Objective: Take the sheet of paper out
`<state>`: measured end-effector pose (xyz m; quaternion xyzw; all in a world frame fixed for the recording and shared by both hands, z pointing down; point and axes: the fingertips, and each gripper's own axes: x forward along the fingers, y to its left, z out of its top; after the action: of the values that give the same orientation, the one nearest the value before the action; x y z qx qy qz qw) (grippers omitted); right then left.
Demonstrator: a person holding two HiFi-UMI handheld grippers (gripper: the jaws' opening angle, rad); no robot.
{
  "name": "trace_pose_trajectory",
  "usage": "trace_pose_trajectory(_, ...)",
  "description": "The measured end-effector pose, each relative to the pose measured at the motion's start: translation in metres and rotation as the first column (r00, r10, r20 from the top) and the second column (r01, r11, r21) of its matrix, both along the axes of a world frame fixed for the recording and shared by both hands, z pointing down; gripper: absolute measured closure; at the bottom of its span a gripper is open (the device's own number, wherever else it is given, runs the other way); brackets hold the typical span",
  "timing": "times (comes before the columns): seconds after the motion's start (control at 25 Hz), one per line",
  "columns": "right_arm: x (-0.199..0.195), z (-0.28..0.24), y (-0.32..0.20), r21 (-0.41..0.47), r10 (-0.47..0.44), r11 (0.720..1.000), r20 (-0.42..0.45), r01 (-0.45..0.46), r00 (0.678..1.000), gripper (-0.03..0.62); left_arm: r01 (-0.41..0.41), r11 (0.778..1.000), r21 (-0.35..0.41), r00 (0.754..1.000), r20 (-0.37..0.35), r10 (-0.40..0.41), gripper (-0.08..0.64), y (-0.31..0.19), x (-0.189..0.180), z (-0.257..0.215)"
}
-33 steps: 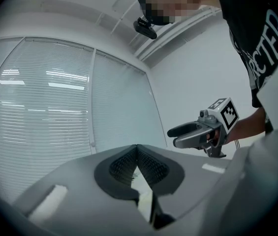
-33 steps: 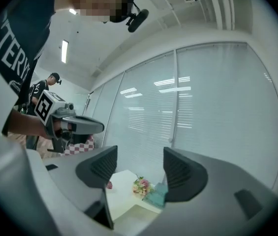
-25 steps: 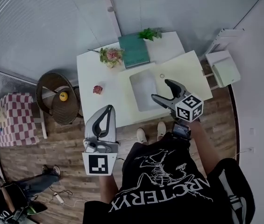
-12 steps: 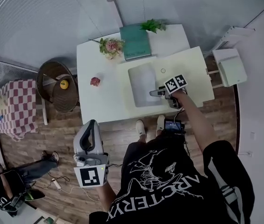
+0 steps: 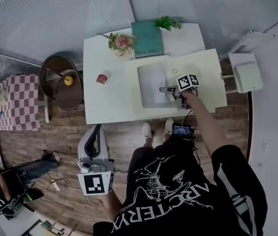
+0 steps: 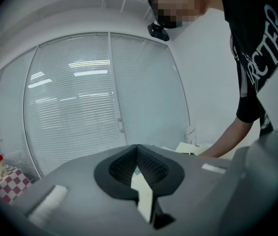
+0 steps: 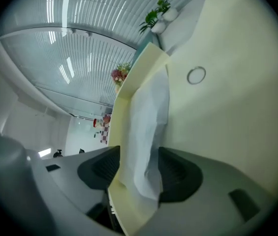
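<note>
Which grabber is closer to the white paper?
Right. The right gripper is at the paper, jaws closing around its edge. The left gripper is far off, beside the table, over the floor.

Home-like studio room: white table (image 5: 109,100), wicker chair (image 5: 54,69), window blinds (image 5: 30,14), wood floor (image 5: 55,137), flowers (image 5: 120,42)

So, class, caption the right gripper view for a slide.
Right gripper: fingers closing with the white sheet between them, by a cream folder.
</note>
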<state>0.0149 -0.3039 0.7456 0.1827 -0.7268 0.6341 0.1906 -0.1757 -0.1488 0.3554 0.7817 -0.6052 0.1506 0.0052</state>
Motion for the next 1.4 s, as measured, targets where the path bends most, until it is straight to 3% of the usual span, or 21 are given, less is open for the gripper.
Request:
trace_pose_trajectory(0.24,-0.003,0.016,-0.001,-0.044,0.025,0.999,0.005,-0.024,1.0,0.474,-0.006,1.0,-0.003,1.0,0.002,0.006,0.548,0.004,0.003,0.0)
trace_pose_trajectory(0.36,-0.001,0.021,-0.002,-0.025,0.022,0.999,-0.037,-0.022,0.999,0.563,-0.003,1.0,-0.002,1.0,-0.004,0.003,0.548,0.006,0.0,0.0)
trace_pose_trajectory(0.68,0.026,-0.027,0.004,0.125,0.016,0.992,-0.039,-0.011,0.999,0.579,-0.061,0.998,0.033,0.996,-0.055,0.063,0.548,0.0,0.004,-0.001)
trace_pose_trajectory(0.92,0.089,-0.093,0.009,0.317,0.102,0.946,-0.105,-0.064,0.989,0.58,-0.192,0.971,0.146,0.974,-0.097,0.207,0.548,-0.029,0.031,-0.016)
trace_pose_trajectory(1.0,0.103,-0.125,0.011,0.418,0.132,0.905,-0.109,-0.075,0.985,0.58,-0.222,0.963,0.154,0.966,-0.101,0.239,0.548,-0.036,0.039,-0.014)
trace_pose_trajectory(1.12,0.109,-0.187,0.014,0.596,0.164,0.799,-0.09,-0.079,0.982,0.58,-0.259,0.95,0.174,0.955,-0.101,0.279,0.548,-0.046,0.05,-0.015)
trace_pose_trajectory(1.24,0.103,-0.249,0.025,0.748,0.2,0.66,-0.078,-0.075,0.977,0.58,-0.291,0.937,0.192,0.944,-0.102,0.314,0.548,-0.053,0.059,-0.019)
trace_pose_trajectory(1.4,0.089,-0.326,0.041,0.893,0.263,0.445,-0.056,-0.069,0.963,0.58,-0.321,0.925,0.202,0.932,-0.105,0.346,0.548,-0.059,0.071,-0.024)
